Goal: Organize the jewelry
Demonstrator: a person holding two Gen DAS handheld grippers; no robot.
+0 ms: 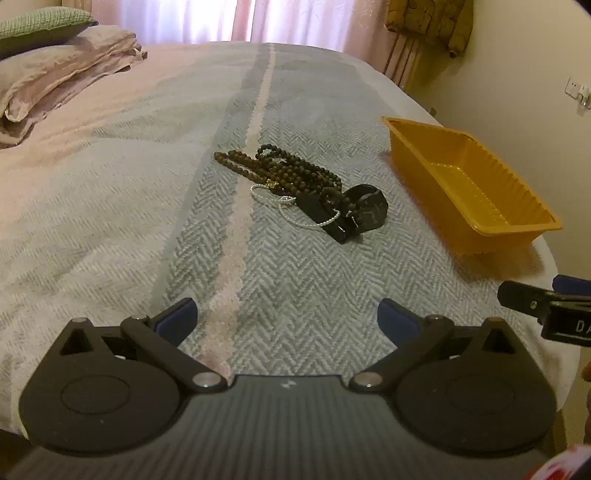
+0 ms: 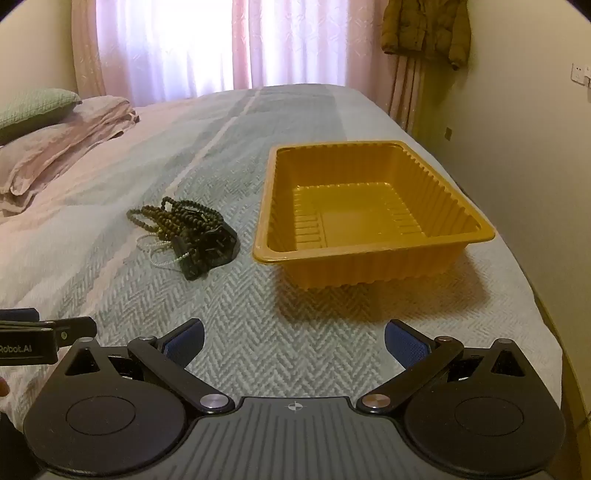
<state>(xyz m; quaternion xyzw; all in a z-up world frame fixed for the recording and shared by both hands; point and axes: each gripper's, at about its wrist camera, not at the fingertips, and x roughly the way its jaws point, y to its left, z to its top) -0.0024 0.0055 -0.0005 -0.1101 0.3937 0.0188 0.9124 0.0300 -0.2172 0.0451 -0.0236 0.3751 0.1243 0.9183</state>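
The left gripper had its jaws wide apart, nothing between them, hovering over the bedspread. The right gripper stood the same, jaws fully spread and empty above the bed. In the left view the right gripper's tip showed at 3 o'clock; in the right view the left one's tip showed at 9 o'clock.

From the left gripper, the jewelry heap lay at 12 o'clock, near, on the grey herringbone band just right of the pale stripe. The heap was tangled: brown beads, dark beads, a pearl strand and a black watch, all touching. The tray, yellow and empty, sat at 2 o'clock, apart from the heap.

From the right gripper, the tray lay at 12 o'clock and the heap at 10 o'clock.

Pillows lay far off at 10 o'clock, curtains beyond the bed, a jacket hanging at 1 o'clock.
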